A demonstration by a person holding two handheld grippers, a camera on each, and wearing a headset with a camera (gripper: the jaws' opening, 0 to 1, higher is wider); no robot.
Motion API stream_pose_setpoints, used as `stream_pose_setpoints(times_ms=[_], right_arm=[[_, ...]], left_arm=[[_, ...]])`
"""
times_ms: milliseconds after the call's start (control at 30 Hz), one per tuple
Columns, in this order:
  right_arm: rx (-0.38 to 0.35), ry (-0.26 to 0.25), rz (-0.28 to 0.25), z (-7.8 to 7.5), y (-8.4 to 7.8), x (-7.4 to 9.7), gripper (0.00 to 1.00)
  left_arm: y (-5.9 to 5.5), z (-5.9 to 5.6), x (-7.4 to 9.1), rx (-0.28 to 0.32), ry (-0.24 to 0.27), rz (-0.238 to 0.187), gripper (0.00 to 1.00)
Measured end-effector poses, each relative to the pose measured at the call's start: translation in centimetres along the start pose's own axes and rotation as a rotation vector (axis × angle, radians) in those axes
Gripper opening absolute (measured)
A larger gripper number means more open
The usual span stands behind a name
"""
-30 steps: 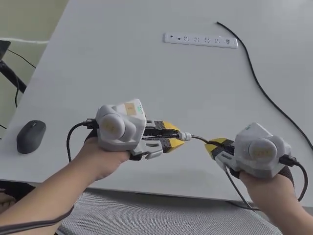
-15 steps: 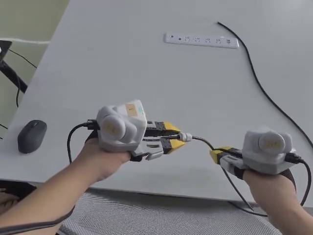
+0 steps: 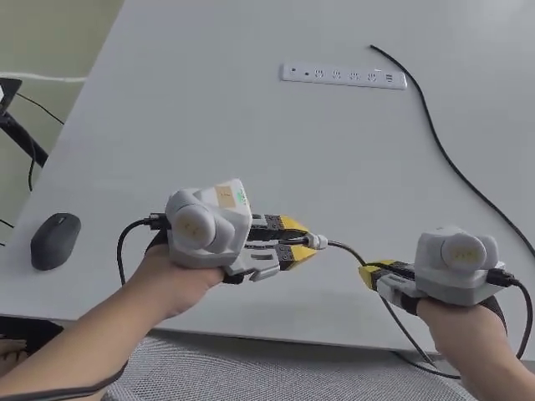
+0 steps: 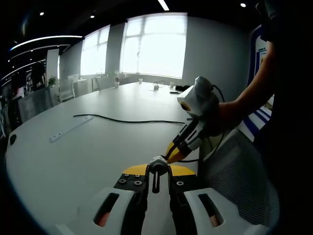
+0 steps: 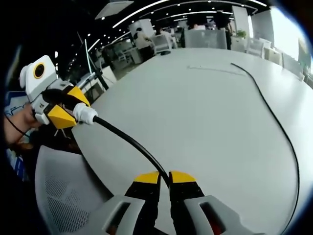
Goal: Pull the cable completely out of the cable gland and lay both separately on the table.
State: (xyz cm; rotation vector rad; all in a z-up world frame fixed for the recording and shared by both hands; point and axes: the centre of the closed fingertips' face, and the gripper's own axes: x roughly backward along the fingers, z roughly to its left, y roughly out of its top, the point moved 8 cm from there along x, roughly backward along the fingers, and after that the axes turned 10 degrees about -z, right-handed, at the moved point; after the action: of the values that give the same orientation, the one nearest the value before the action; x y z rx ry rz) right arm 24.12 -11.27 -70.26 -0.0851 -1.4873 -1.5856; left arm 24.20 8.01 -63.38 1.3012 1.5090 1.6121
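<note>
Over the near edge of the table, at six o'clock in the head view, we have the left gripper clamped on the cable gland and the right gripper, at its four o'clock, pinching the black cable, where an off-axis tug could slip that pinch.

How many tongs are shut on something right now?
2. The left tongs clamp the gland; the right tongs pinch the cable to the gland's right in the head view. Nothing hides either pair.

Bright, even light; window glare; fisheye warp at the edges.
</note>
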Motion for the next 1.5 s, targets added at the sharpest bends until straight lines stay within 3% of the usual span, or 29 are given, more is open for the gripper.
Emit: stream_pose_setpoints(times_ms=[300,533,700,867,1000,1133,1200,1500], right_arm=[[0.112,0.012,-0.007,0.2,-0.1,0.3,0.03],[0.164,0.02,-0.016,0.4,0.3,0.6,0.1],[0.216,0.032,-0.054,1.1,1.6,1.0,0.17],[0.271,0.076,-0.074,2.7,3.2,1.0,0.22],[0.471,0.107,-0.084,4.4,4.6,0.9,0.23],[0.759,0.14,-0.086,6.3,5.3,0.8,0.22],[0.833,0.163,-0.066,7.0,5.0,0.7,0.19],[0.855,0.182,-0.076,7.4,5.1,0.4,0.11]], left_arm=[[0.2,-0.1,0.0,0.0,-0.002,0.001,0.15],[0.1,-0.1,0.1,0.003,0.004,0.005,0.15],[0.0,-0.1,0.2,0.017,0.007,0.004,0.15],[0.1,-0.1,0.2,0.02,0.007,0.002,0.15],[0.1,-0.1,0.1,0.018,0.004,0.006,0.15],[0.1,-0.2,0.1,0.019,0.0,0.007,0.15],[0.1,-0.1,0.1,0.018,-0.002,0.008,0.15],[0.0,-0.1,0.1,0.023,-0.008,0.007,0.15]])
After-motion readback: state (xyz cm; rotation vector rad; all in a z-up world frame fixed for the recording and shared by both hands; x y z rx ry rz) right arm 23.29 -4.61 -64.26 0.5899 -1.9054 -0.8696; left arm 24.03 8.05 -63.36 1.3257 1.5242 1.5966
